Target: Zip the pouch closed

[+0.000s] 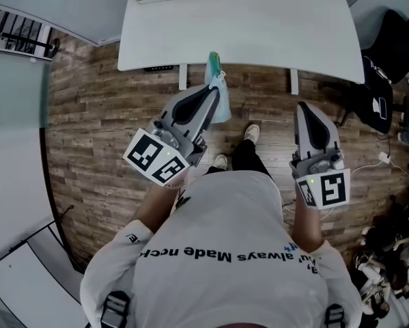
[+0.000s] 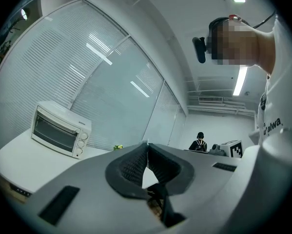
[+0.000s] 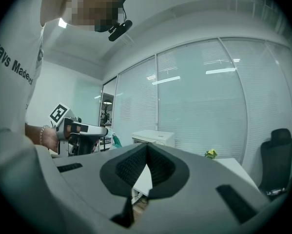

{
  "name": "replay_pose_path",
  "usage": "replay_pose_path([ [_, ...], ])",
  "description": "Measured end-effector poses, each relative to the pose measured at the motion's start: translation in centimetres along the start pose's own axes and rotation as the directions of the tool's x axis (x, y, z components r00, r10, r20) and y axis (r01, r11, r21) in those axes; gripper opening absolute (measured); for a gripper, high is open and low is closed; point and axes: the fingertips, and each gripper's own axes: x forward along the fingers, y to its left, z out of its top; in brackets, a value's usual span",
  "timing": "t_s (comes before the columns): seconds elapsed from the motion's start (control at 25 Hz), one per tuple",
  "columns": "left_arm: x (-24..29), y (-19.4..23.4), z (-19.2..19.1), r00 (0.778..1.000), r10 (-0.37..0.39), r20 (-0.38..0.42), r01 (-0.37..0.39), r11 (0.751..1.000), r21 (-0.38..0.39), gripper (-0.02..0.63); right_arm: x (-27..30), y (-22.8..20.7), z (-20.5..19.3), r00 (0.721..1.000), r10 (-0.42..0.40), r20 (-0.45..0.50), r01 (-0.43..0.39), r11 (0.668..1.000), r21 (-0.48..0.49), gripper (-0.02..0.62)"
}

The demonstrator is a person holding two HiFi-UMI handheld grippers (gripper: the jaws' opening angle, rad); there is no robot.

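Above the wooden floor [image 1: 102, 128], just short of the white bench [image 1: 259, 26], the teal pouch [image 1: 218, 109] dangles from the left tongs [image 1: 214, 93], which look pinched shut on its edge. The right tongs [image 1: 306, 108] are closed on nothing, well apart from it. With so slight a hold, the pouch may swing or slip free once the zip is tugged. The left gripper view shows only pressed jaws; the right gripper view catches the pouch hanging.

Head view looks steeply down; both gripper views face outward, sharing the table [image 1: 259, 26] and oven [image 2: 60, 129].
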Motion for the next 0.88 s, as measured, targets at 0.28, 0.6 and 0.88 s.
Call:
replay_pose_path([
  [0.28, 3.4, 0.9, -0.2, 1.000, -0.003, -0.010, 0.002, 1.000, -0.005, 0.028, 1.4, -3.4, -0.4, 1.000, -0.009, -0.011, 0.009, 1.000, 0.009, 0.005],
  [0.6, 7.9, 1.7, -0.5, 1.000, -0.001, -0.024, 0.001, 1.000, -0.009, 0.028, 3.1, -7.5, -0.3, 1.000, -0.005, -0.013, 0.005, 1.000, 0.021, 0.005],
  [0.88, 11.6, 1.7, -0.9, 0.999, 0.002, -0.036, -0.002, 1.000, -0.006, 0.028, 4.1, -10.9, -0.4, 1.000, 0.015, -0.010, -0.015, 0.999, 0.032, 0.005],
])
